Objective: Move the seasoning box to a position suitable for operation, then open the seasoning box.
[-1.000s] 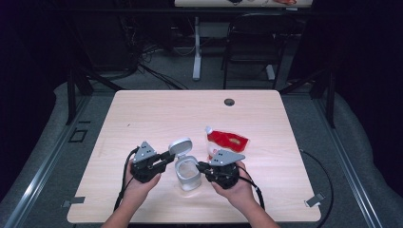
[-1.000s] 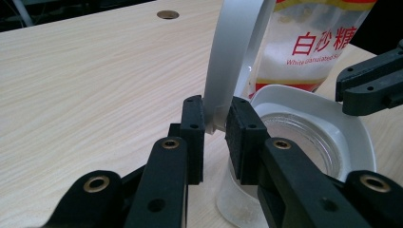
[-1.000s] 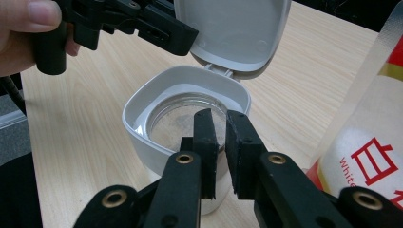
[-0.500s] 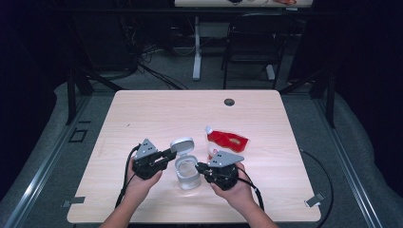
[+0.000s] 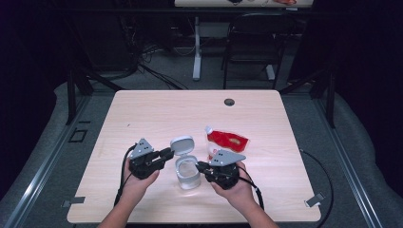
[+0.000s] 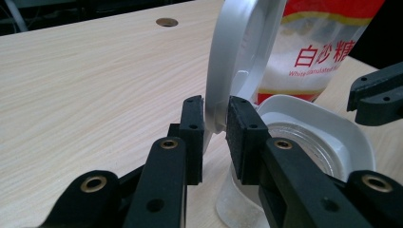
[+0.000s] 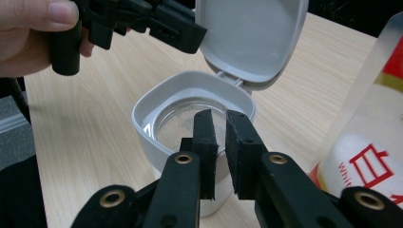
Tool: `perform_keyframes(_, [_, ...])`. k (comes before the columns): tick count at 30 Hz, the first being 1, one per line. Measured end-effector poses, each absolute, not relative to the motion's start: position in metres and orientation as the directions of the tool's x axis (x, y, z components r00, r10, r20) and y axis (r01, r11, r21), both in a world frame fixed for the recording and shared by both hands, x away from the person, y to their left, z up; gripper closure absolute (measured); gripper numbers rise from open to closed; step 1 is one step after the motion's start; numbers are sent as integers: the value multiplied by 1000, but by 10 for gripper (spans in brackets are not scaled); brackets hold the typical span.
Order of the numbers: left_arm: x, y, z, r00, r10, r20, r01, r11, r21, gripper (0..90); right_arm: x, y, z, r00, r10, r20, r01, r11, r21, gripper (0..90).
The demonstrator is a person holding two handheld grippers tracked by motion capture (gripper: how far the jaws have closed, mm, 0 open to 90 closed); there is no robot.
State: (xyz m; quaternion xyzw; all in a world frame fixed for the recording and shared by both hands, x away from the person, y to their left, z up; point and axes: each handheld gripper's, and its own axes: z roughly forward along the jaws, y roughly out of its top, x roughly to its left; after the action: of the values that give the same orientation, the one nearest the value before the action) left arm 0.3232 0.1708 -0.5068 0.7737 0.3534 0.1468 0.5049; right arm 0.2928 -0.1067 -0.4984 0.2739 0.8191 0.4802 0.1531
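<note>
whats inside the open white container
The container looks nearly empty: a clear bottom with a faint dusting of white grains. The right gripper jaws cover part of its near rim.

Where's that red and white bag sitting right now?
In the high view the red and white bag lies on the table, right of the open jar and just beyond the right gripper.

I see a pale wood-grain counter (image 5: 142, 114) with a dark round hole (image 5: 229, 102). The container (image 5: 187, 172) is clear with a white rim, its lid (image 5: 182, 145) white-grey. The pouch (image 5: 224, 142) is red and white with red lettering. Both my grippers' jaws are black.
</note>
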Motion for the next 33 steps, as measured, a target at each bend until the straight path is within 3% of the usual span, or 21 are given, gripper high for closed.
perform_keyframes(19, [304, 198, -503, 661, 746, -78, 408, -270, 872, 758, 286, -125, -490, -793, 609, -9, 288, 387, 876, 809])
perform_keyframes(33, [300, 220, -512, 618, 781, -94, 430, -235, 872, 749, 286, -132, -483, -788, 615, -20, 278, 385, 880, 794])
